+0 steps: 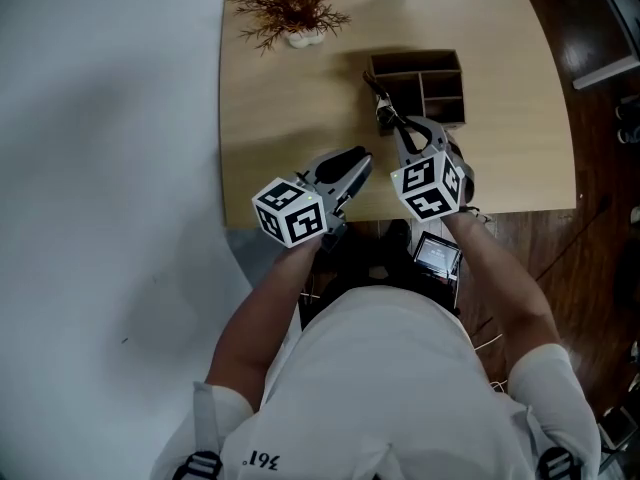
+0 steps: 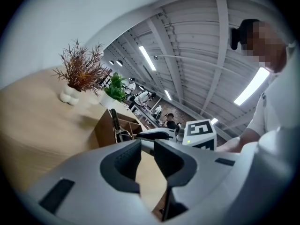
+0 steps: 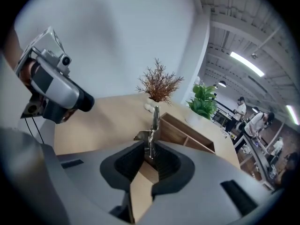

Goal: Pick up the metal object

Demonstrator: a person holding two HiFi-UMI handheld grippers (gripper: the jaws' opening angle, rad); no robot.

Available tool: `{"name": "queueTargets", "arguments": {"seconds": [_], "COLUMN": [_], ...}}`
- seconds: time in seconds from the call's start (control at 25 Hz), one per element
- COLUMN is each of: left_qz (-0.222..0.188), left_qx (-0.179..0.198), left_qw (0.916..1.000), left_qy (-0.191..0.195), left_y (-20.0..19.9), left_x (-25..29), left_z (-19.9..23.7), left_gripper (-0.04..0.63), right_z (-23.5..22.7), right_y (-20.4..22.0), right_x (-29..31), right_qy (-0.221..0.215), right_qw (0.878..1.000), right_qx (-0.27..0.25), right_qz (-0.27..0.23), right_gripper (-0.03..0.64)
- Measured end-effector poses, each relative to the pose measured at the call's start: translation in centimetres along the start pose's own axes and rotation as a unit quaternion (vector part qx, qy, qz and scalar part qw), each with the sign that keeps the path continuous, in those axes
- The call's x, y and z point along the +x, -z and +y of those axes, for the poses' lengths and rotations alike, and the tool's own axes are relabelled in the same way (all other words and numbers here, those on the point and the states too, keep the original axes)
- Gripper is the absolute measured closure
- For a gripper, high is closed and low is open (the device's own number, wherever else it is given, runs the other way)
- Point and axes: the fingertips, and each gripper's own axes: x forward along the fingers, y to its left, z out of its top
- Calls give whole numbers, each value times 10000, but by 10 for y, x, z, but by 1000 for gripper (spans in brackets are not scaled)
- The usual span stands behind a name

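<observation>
Between the pads of the right claw (image 3: 150,146), pinched tight, the metal object (image 3: 153,118) stands upright at the left edge of the wooden organizer (image 1: 440,68) on the table (image 1: 290,128). Left of it, the left claw (image 2: 147,149) hovers slightly spread, holding nothing. A dried plant (image 1: 292,3) sits at the far edge.

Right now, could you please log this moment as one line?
right gripper: shut on metal object | left gripper: narrowly open, empty
</observation>
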Motion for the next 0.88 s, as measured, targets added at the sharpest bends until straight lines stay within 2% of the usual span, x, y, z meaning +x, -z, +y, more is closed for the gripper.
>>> {"name": "queueTargets", "arguments": {"seconds": [0.16,0.44,0.68,0.88], "left_qz": [10,94,111,139], "left_qx": [-62,-142,-228,-238], "left_qw": [10000,9998,9997,9996], "left_qy": [-56,-40,5,69], "left_y": [-1,-1,1,1], "left_x": [5,15,15,16], "left_z": [6,11,10,8], "left_gripper": [535,535,535,535], "right_z": [-1,-6,-23,-37], "right_y": [1,4,4,5], "right_x": [17,35,37,44], "right_qy": [113,182,534,620], "right_qw": [9996,9993,9983,9976], "right_qx": [-264,-273,-80,22], "right_qz": [82,165,229,306], "right_gripper": [578,580,580,580]}}
